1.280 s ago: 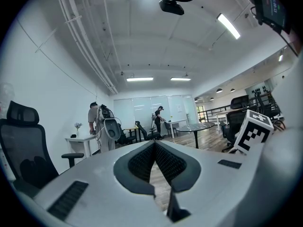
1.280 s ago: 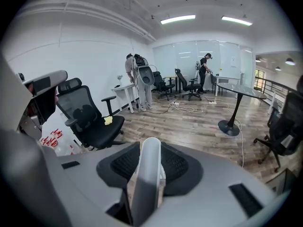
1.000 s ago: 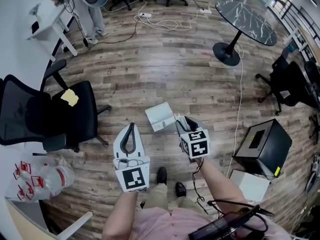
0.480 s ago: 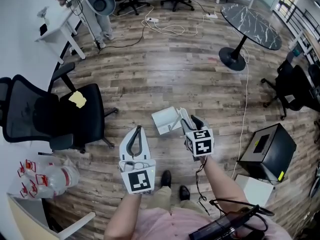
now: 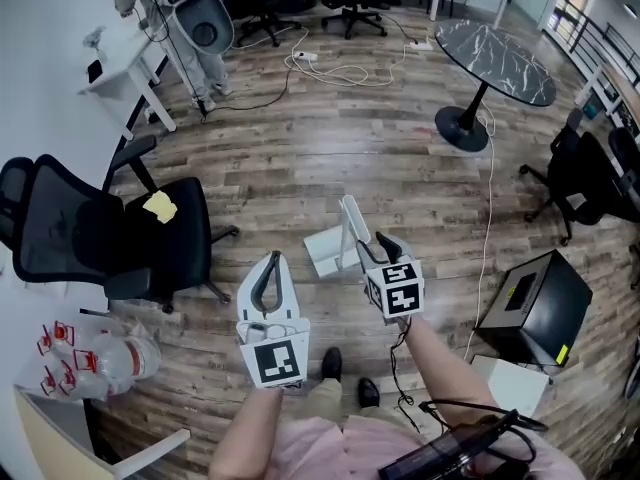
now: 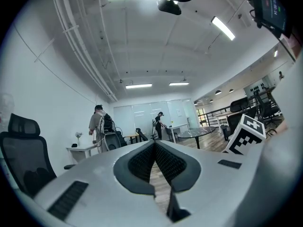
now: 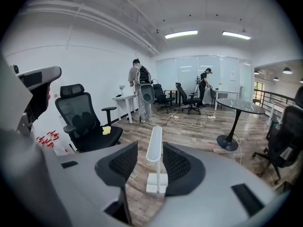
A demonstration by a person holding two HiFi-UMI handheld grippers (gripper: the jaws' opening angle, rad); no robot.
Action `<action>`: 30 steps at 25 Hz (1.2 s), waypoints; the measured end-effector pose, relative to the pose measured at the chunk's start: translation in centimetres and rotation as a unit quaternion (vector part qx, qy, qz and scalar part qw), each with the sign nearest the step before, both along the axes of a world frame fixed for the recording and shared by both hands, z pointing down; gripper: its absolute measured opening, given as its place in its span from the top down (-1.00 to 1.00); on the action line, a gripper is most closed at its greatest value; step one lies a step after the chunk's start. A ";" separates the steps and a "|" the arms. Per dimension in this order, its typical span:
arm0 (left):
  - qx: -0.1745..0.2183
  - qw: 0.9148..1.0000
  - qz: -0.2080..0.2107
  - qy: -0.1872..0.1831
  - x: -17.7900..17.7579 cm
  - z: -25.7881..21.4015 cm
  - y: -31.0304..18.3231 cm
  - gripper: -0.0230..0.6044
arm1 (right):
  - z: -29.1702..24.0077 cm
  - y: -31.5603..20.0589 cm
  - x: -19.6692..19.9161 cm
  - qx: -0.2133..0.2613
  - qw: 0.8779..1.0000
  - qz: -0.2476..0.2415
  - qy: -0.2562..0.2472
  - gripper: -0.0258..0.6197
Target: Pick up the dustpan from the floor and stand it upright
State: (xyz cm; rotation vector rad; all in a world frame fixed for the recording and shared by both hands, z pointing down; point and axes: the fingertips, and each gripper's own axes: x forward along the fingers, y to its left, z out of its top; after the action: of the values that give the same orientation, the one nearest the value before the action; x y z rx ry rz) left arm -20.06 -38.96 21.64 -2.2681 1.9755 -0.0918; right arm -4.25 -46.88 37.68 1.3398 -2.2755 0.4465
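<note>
Dustpan [image 5: 328,246] is sitting on the floor [image 5: 330,148] just ahead of the person's shoes: smooth white plastic, with a boxy, flat-sided pan resting on the planks. Its handle [image 5: 350,223] is rising upright from the pan, a thin stem widening into a flat, round-topped grip. The right gripper [image 5: 372,248] is reaching in at the grip, its jaws standing narrowly apart with the handle between them. In the right gripper view the grip is lying against the right-hand black ribbed pad, while a sliver of floor is showing between it and the other pad. The left gripper [image 5: 272,260] is hovering beside it, apart from the dustpan, its jaws pressed together with nothing between the ribbed pads. The grippers' shells are looking matte grey-white, and each marker cube is showing black-and-white squares. The floor is showing worn, grey-brown wood grain in long boards. A chair [image 5: 100,233] with a black mesh back is standing well to the left, a crumpled yellow cloth [image 5: 160,206] lying on its seat. A round table [image 5: 495,60] with a dark marbled top is standing far off.
</note>
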 end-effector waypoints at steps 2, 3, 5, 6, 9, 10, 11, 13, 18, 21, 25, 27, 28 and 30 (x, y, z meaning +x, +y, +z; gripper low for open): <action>0.004 1.000 -0.003 0.002 0.1 -0.4 0.3 0.90 | -0.7 0.3 0.1 0.006 1.000 -0.001 -0.003 0.40; 0.005 1.000 -0.004 0.003 0.2 -0.6 0.4 0.90 | -1.0 0.5 0.2 0.008 1.000 -0.002 -0.005 0.40; 0.007 1.000 -0.005 0.002 0.4 -1.0 0.7 0.90 | -1.8 0.9 0.2 0.015 1.000 -0.004 -0.009 0.40; 0.009 1.000 -0.005 0.002 0.6 -1.3 0.8 0.90 | -2.3 1.1 0.2 0.019 1.000 -0.005 -0.010 0.40; 0.021 1.000 -0.002 -0.001 1.3 -2.5 1.2 0.90 | -4.0 1.8 0.4 0.034 0.999 -0.009 -0.016 0.41; 0.025 1.000 0.000 -0.004 1.6 -2.9 1.3 0.90 | -4.6 2.1 0.4 0.040 0.999 -0.010 -0.019 0.41; 0.029 1.000 0.003 -0.007 1.9 -3.3 1.5 0.90 | -5.3 2.4 0.5 0.046 0.999 -0.011 -0.022 0.41; 0.034 0.999 0.007 -0.009 2.5 -4.2 1.8 0.90 | -7.0 3.0 0.7 0.060 0.998 -0.011 -0.032 0.41; 0.041 0.999 0.021 0.012 4.7 -6.5 2.6 0.90 | -11.9 5.0 2.0 0.113 0.992 -0.016 -0.054 0.43; 0.041 0.999 0.022 0.019 5.8 -8.2 3.0 0.90 | -15.5 6.5 2.6 0.152 0.986 -0.023 -0.068 0.46; 0.056 0.998 0.027 0.021 7.3 -11.3 3.8 0.90 | -20.1 8.4 3.4 0.202 0.976 -0.024 -0.083 0.55; 0.057 0.997 0.031 0.028 7.8 -12.2 4.3 0.90 | -21.8 9.4 3.7 0.221 0.971 -0.024 -0.088 0.61; 0.056 0.997 0.031 0.031 8.0 -12.6 4.4 0.90 | -22.5 9.9 3.9 0.228 0.969 -0.026 -0.090 0.64; 0.054 0.997 0.031 0.036 8.3 -13.2 4.7 0.90 | -23.7 10.8 4.1 0.241 0.966 -0.030 -0.092 0.69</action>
State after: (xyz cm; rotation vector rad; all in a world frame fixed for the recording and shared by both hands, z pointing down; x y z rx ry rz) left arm -11.77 -34.22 8.43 -2.2929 1.8914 0.1017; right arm -0.15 -36.05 14.01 1.4949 -2.6878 -0.0129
